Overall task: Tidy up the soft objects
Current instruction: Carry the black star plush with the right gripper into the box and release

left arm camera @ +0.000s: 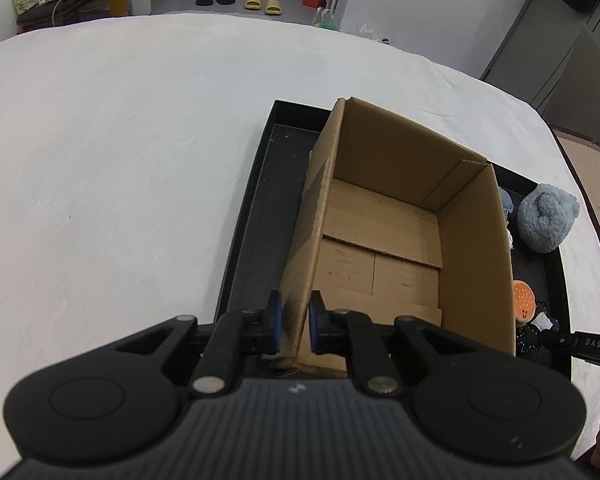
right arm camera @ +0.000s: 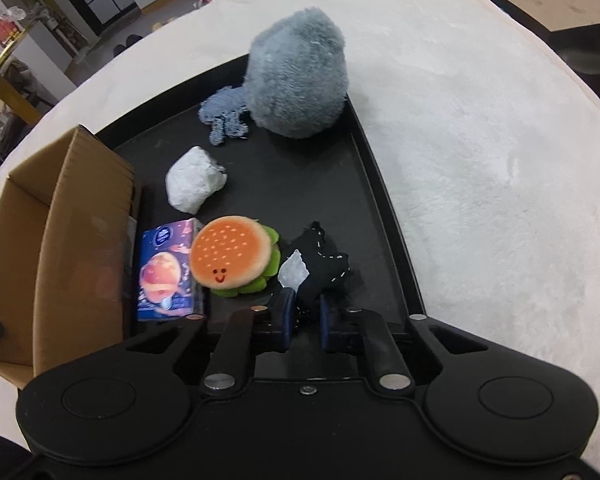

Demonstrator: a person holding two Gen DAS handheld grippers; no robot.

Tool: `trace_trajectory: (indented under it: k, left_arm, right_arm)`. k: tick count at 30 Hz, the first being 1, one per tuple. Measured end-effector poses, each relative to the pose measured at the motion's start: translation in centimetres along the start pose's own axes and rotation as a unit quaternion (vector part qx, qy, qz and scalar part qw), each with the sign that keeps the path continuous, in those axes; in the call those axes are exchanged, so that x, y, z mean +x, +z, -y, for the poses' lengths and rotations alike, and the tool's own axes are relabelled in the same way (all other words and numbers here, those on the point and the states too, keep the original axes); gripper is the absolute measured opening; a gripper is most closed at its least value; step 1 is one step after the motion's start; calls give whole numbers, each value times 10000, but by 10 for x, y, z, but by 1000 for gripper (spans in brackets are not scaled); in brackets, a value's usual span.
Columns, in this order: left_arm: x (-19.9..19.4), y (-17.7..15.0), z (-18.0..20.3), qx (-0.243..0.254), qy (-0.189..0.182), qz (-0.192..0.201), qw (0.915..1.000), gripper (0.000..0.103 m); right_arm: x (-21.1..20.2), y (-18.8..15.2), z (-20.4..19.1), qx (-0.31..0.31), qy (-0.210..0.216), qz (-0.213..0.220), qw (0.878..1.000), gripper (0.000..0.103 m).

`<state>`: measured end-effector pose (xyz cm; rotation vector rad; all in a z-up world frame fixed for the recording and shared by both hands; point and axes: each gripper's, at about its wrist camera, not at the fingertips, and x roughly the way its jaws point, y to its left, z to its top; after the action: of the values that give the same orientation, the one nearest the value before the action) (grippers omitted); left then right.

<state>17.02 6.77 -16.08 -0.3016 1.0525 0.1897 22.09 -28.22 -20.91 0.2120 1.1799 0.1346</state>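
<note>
A round table with a white fuzzy cover [left arm camera: 120, 152] carries a black tray [right arm camera: 384, 184]. Nearest in the left wrist view, the left gripper [left arm camera: 294, 320] is clenched on the near wall of the open cardboard box [left arm camera: 380, 220], one blue pad outside and one inside. The box stands on the left part of the tray and shows only its bare floor.

In the right wrist view, the right gripper [right arm camera: 305, 320] grasps the lower end of a black soft toy [right arm camera: 320, 264] with white stitching. Just beside it to the left lies the burger plush [right arm camera: 232, 256], touching a small blue carton [right arm camera: 168, 276] that stands against the box. Further away are a white crumpled bundle [right arm camera: 194, 184], then a blue knitted piece [right arm camera: 224, 116] and a big grey-blue fluffy ball [right arm camera: 300, 76] at the far corner of the tray.
</note>
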Motion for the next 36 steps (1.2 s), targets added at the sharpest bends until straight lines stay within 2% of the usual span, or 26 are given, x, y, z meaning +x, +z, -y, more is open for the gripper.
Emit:
trace_trajectory:
  k: [4,16,22,28,36]
  left_arm:
    - [0,3,-2,-54,-21,26,10000,12]
    - [1,3,4,-98,-9,-15,10000,12]
    - [3,1,6,-51,-5,17,10000,12]
    - [6,0,3,-178,-67,-5,9998,12]
    - [1,-2,-3,-408,29,58,9991,12]
  right_arm:
    - [-7,1,-6,-64,102,66,9999,5]
    - [-38,-5,-22,-162,380,243,9989,4]
    - [-54,-2,-41,-254,541,371,9975,4]
    - [-70,5,-65,-491,694,592,9946,4]
    - [-81,11,-102,-789,868,712,9905,4]
